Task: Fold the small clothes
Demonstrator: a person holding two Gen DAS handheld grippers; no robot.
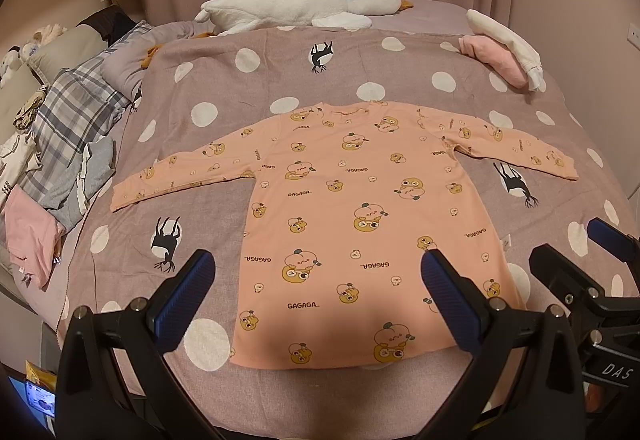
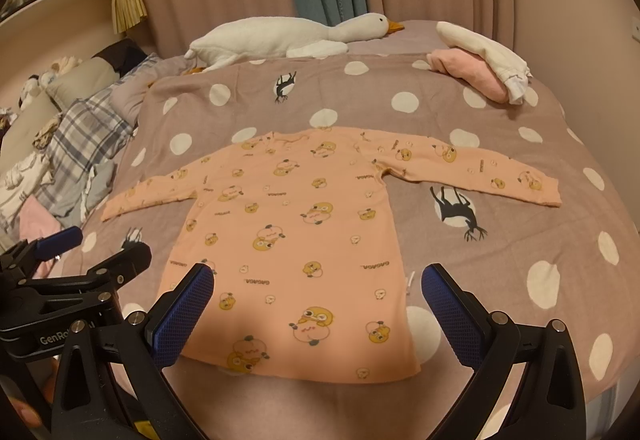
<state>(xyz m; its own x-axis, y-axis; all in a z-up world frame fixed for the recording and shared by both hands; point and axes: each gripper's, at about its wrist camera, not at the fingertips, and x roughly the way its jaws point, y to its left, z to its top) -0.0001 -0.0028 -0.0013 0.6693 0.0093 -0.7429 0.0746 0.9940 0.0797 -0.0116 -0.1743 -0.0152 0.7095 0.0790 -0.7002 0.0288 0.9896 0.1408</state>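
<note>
Left wrist view: we see the peach shirt (image 1: 340,224) spread flat and unfolded on the bed (image 1: 280,80), sleeves out, both the left gripper (image 1: 318,272) and right gripper (image 2: 318,286) hovering with jaws wide, empty; every fold remains.

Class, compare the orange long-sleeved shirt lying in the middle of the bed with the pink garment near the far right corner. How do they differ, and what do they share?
The orange shirt lies spread flat with both sleeves stretched out; the pink garment is bundled into a compact pile. The shirt carries a cartoon print and lettering; the pink garment looks plain. Nothing lies on the shirt; a white garment rests on the pink one. Both lie on the spotted bedspread, untouched by either gripper.
</note>
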